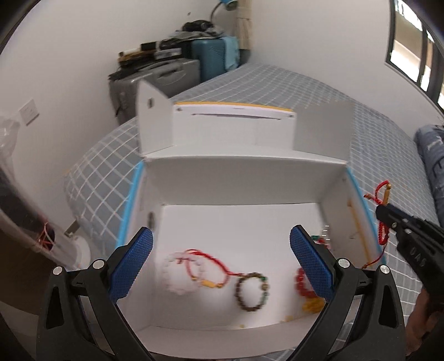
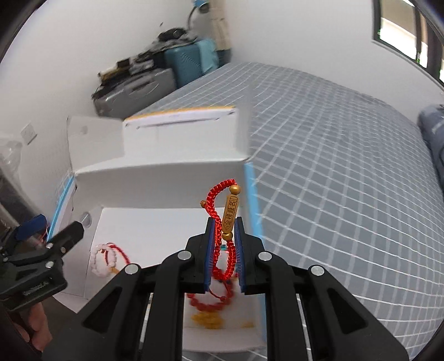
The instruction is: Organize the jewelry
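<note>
A red braided cord bracelet with a gold charm point(image 2: 229, 213) is pinched in my right gripper point(image 2: 224, 222), which is shut on it above the right wall of an open white box point(image 2: 155, 222). The left wrist view shows that gripper point(image 1: 384, 212) at the right with the bracelet point(image 1: 381, 191) sticking up. My left gripper point(image 1: 220, 238) hangs open over the box point(image 1: 244, 177) with nothing between its fingers. On the box floor lie a pale pink bead bracelet with red cord point(image 1: 180, 273), a brown bead bracelet point(image 1: 252, 291), and red point(image 1: 301, 280) and yellow point(image 1: 313, 305) bead pieces.
The box rests on a bed with a grey checked sheet point(image 2: 333, 166). Its lid flaps point(image 1: 323, 127) stand up at the back. Suitcases and clutter point(image 1: 166, 72) are stacked against the far wall. A folded blue quilt point(image 1: 433, 155) lies at the right edge. A window point(image 2: 402, 25) is upper right.
</note>
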Available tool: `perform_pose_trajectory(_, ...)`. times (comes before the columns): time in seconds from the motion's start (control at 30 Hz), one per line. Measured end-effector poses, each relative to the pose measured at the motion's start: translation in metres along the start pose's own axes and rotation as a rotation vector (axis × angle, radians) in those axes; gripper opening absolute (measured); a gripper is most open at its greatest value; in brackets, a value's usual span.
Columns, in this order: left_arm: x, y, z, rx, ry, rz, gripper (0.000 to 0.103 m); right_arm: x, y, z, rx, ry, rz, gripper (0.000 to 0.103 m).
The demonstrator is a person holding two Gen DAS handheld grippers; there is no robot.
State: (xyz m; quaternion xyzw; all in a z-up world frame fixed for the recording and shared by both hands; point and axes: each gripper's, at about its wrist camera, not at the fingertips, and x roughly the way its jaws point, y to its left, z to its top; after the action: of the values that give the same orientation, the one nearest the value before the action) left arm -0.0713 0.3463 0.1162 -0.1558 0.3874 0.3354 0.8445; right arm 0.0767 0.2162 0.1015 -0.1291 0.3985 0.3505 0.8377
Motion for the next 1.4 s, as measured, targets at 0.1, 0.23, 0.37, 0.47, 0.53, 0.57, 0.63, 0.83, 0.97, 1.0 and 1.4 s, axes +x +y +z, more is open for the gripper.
perform_pose_trajectory(0.1,0.008,0.012,-0.003,-0.007,0.013,0.016,0.097,0.022,0.013,-0.005,-0.028,0.048,-0.003,0.013)
perform_pose_trajectory(0.23,0.018,0.017,-0.011,-0.001,0.040,0.028,0.097,0.043,0.015,-0.012,-0.029,0.091,-0.008,0.013)
perform_pose_trajectory(0.37,0.022,0.017,-0.019,0.017,0.053,0.035,0.097,0.054,0.017,-0.014,-0.018,0.109,-0.009,0.014)
perform_pose_trajectory(0.47,0.025,0.019,-0.023,0.031,0.058,0.033,0.097,0.060,0.019,-0.013,-0.009,0.118,-0.008,0.016)
perform_pose_trajectory(0.53,0.027,0.021,-0.025,0.032,0.063,0.036,0.097,0.059,0.021,-0.014,-0.005,0.112,-0.001,0.030)
perform_pose_trajectory(0.57,0.028,0.023,-0.025,0.028,0.065,0.037,0.097,0.059,0.022,-0.014,-0.004,0.108,-0.003,0.035)
perform_pose_trajectory(0.63,0.028,0.025,-0.026,0.026,0.064,0.037,0.097,0.056,0.024,-0.016,-0.007,0.098,-0.004,0.051)
perform_pose_trajectory(0.83,0.019,0.028,-0.025,0.018,0.040,0.040,0.097,0.043,0.027,-0.017,-0.013,0.069,-0.005,0.071)
perform_pose_trajectory(0.97,0.006,0.027,-0.028,0.023,0.010,0.040,0.097,0.023,0.023,-0.022,0.009,0.026,-0.006,0.083)
perform_pose_trajectory(1.0,0.000,0.027,-0.029,0.024,-0.004,0.036,0.097,0.016,0.022,-0.024,0.014,0.015,-0.002,0.086)
perform_pose_trajectory(1.4,-0.059,0.036,-0.067,0.021,-0.122,0.012,0.097,-0.064,0.020,-0.070,0.008,-0.171,-0.033,0.095)
